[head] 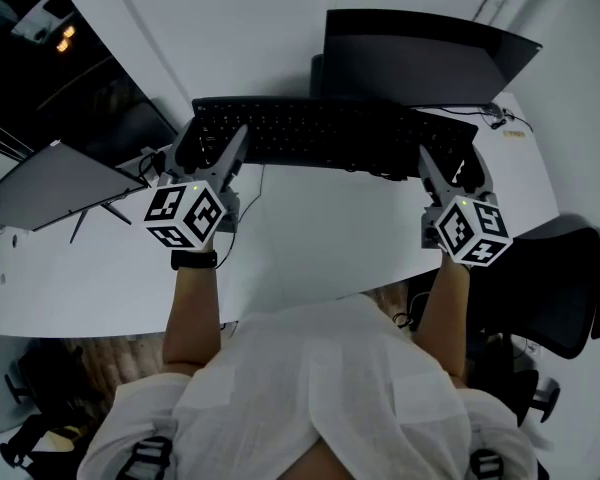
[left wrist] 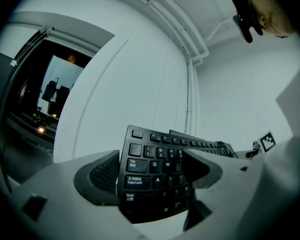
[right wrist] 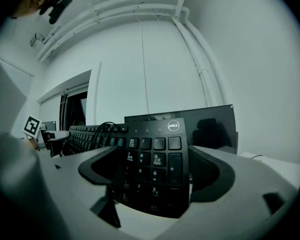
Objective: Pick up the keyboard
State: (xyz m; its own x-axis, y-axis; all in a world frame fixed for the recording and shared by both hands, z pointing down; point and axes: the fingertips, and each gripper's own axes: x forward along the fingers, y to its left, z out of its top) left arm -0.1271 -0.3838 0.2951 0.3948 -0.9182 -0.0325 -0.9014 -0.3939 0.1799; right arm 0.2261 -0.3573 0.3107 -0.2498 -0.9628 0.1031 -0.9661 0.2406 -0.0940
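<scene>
Keyboard (head: pixel 330 133) likely stiff, light, slick plastic; left claw (head: pixel 210 146) and right claw (head: pixel 450 163) each clamp one end, balanced.

**Open Desk in Front, Monitor Behind**

The keyboard (head: pixel 330 133) is hemmed at the back by a dark monitor (head: pixel 420 58) just beyond it. Both ends are taken up by the left gripper (head: pixel 212 144) and right gripper (head: pixel 450 160), clamped on it. Bare desk (head: pixel 320 233) is left open in front, crossed by a thin cable (head: pixel 257 186).
</scene>
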